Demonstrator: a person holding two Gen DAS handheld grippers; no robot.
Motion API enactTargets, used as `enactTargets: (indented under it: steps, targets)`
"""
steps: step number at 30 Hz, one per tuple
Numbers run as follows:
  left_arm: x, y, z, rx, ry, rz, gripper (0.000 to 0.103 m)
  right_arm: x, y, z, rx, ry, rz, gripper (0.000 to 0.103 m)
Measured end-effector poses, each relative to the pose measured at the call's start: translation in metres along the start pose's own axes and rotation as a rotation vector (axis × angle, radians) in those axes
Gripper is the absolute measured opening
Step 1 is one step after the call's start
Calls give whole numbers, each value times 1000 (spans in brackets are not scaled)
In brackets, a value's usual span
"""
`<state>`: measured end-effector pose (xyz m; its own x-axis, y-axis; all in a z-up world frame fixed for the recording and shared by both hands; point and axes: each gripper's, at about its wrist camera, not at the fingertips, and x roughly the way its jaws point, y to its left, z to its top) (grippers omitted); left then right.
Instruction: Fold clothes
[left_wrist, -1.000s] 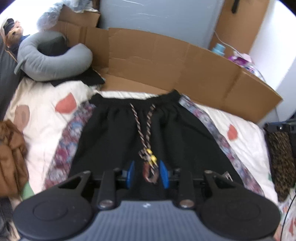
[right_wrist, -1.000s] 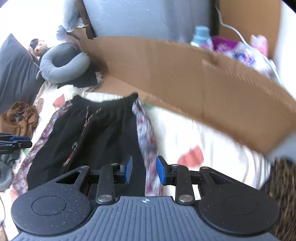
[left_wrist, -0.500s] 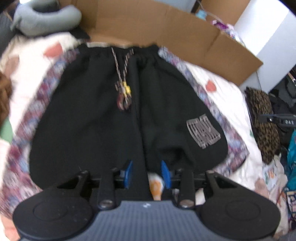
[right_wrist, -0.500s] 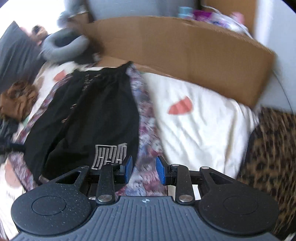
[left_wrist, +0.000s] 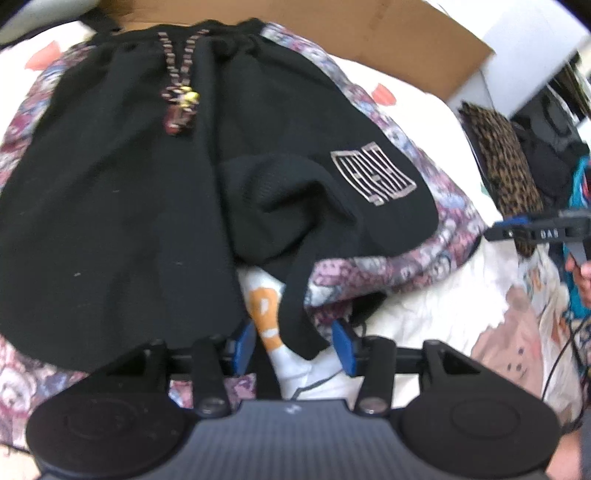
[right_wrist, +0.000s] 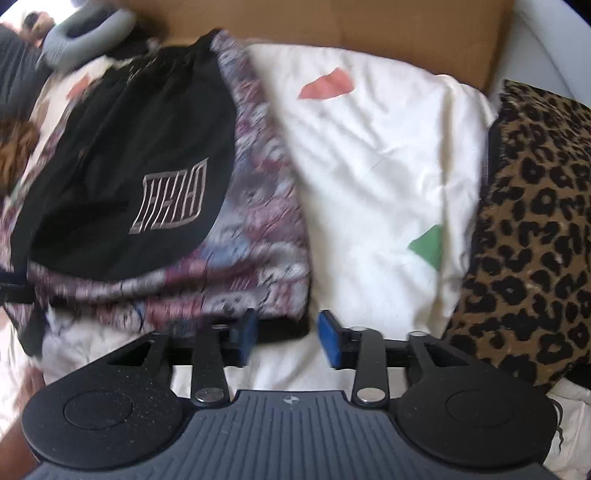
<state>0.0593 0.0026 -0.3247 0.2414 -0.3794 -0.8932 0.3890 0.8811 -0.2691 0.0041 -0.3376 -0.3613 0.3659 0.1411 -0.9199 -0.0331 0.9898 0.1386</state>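
Both grippers have dropped from high over the waistband to the hem end of the black shorts (left_wrist: 122, 206), which lie flat on a patterned cloth (right_wrist: 255, 236) on the white bedsheet (right_wrist: 369, 158). The left gripper (left_wrist: 294, 345) hangs over the gap between the two legs, jaws opening, about half apart; a dark hem flap and an orange-and-white sock (left_wrist: 266, 310) show between the pads, nothing pinched. The right gripper (right_wrist: 284, 338) sits at the patterned cloth's corner, jaws opening, gripping nothing. A leopard-print fabric (right_wrist: 528, 236) lies alongside.
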Motion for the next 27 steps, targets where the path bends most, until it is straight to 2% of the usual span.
enactTargets:
  steps: [3,6,9,11,12,18,23,25,27]
  targets:
    - [12,-5,-4,58,20,22,50,7,7,-1,-38,15,-13,54]
    - [18,-10,-7,95,13,37,55,13,14,1,-65,14,-30,61]
    - [21,-18,-8,147,4,58,53,18,21,5,-110,15,-39,66]
    - [14,-16,-5,122,-10,43,44,18,24,6,-134,6,-38,65]
    - [10,-14,-3,99,-16,33,34,15,24,8,-132,-9,-34,65]
    - [-14,0,13,19,-103,28,33,-1,13,25,-59,-85,-24,65]
    - [-9,6,28,15,-129,39,32,6,8,29,-74,-80,-50,65]
    - [-10,8,32,5,-134,27,25,2,7,29,-70,-87,-46,65]
    - [-12,9,36,-10,-152,16,24,-3,7,26,-69,-85,-25,65]
